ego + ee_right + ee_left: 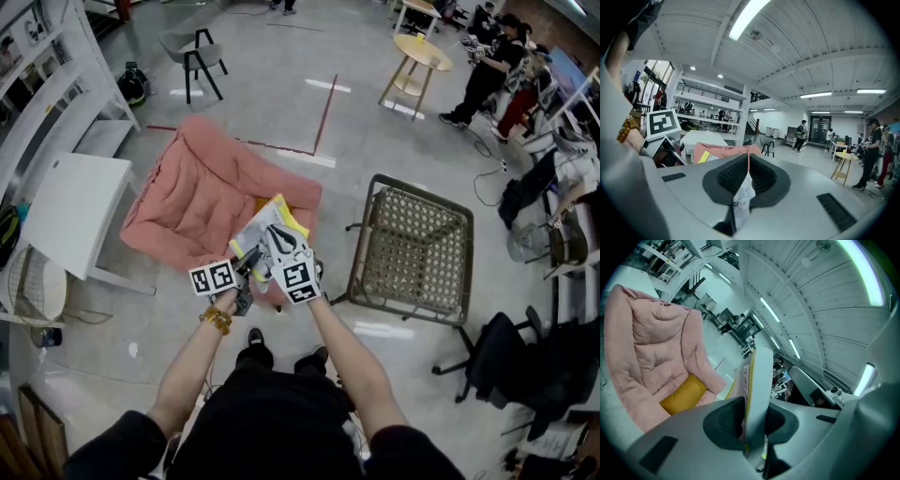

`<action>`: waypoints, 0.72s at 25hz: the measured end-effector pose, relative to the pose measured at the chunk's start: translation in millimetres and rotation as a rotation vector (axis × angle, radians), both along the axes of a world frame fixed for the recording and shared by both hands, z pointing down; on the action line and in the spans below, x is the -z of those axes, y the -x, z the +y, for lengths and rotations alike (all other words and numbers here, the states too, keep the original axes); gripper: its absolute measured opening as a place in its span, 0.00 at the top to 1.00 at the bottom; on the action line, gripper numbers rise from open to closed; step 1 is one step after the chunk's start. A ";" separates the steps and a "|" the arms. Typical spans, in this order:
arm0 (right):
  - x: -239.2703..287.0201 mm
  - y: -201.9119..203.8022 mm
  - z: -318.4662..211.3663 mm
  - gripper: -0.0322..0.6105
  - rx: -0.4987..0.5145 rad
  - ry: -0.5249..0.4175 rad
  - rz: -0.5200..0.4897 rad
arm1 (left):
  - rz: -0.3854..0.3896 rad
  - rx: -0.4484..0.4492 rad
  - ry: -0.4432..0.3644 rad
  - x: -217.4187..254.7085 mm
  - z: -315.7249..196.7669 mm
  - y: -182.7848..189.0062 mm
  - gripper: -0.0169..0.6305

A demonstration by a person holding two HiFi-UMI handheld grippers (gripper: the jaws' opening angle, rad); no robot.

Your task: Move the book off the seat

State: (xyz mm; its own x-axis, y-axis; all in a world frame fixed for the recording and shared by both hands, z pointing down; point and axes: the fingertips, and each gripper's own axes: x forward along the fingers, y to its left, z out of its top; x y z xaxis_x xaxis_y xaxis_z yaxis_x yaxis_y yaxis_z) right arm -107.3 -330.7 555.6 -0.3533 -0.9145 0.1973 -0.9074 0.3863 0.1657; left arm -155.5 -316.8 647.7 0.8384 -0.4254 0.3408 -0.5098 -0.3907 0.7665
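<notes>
A book (269,232) with a grey, white and yellow cover hangs above the near right corner of the pink cushioned seat (192,192). Both grippers hold it from my side. My left gripper (247,260) is shut on the book's edge; in the left gripper view the book (757,380) stands upright between the pads (725,420). My right gripper (282,247) is shut on a thin white part of the book (742,197). A yellow cushion (684,392) lies on the seat (651,343) below.
A wicker seat frame (412,248) stands on the floor at the right. A white table (70,211) is at the left, a grey chair (197,54) and a round wooden table (421,52) farther back. People (492,66) are at the back right. A black office chair (497,361) is near right.
</notes>
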 end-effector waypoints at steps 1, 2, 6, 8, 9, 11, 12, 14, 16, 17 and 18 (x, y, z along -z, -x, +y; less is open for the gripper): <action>2.0 -7.6 2.6 0.92 -0.004 -0.003 -0.002 | 0.001 -0.001 -0.002 1.7 2.2 -7.4 0.86; 4.0 -15.9 5.5 0.92 -0.008 -0.008 -0.004 | 0.002 -0.002 -0.003 3.1 4.5 -15.2 0.86; 11.6 -51.0 20.9 0.92 -0.023 -0.022 -0.009 | 0.014 0.002 -0.001 9.8 16.5 -46.4 0.86; 15.1 -68.7 29.3 0.92 -0.027 -0.032 -0.012 | 0.019 0.005 -0.005 14.3 22.6 -61.1 0.86; 16.2 -77.1 32.7 0.92 -0.029 -0.037 -0.012 | 0.020 0.007 -0.009 16.7 25.3 -68.0 0.86; 18.2 -92.0 39.2 0.92 -0.030 -0.043 -0.013 | 0.017 0.009 -0.020 20.9 31.0 -80.4 0.86; 19.4 -98.7 42.8 0.93 -0.030 -0.045 -0.016 | 0.016 0.010 -0.025 22.9 34.7 -86.3 0.86; 22.9 -109.7 50.4 0.92 -0.025 -0.048 -0.025 | 0.020 0.015 -0.031 27.5 42.9 -96.6 0.86; 25.6 -117.5 57.5 0.92 -0.015 -0.052 -0.035 | 0.027 0.023 -0.036 31.7 50.5 -104.9 0.86; 26.6 -121.1 60.6 0.93 -0.009 -0.053 -0.038 | 0.030 0.026 -0.039 33.5 53.5 -109.2 0.86; 27.4 -124.3 63.6 0.92 -0.002 -0.053 -0.038 | 0.034 0.029 -0.040 34.9 56.0 -113.5 0.86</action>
State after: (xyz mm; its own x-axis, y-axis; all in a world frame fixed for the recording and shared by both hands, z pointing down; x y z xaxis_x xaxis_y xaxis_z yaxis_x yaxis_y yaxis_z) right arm 17.0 -267.0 528.2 -0.3575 -0.9242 0.1348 -0.9142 0.3757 0.1519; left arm -42.0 -260.7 612.8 0.8360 -0.4628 0.2948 -0.4957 -0.4068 0.7674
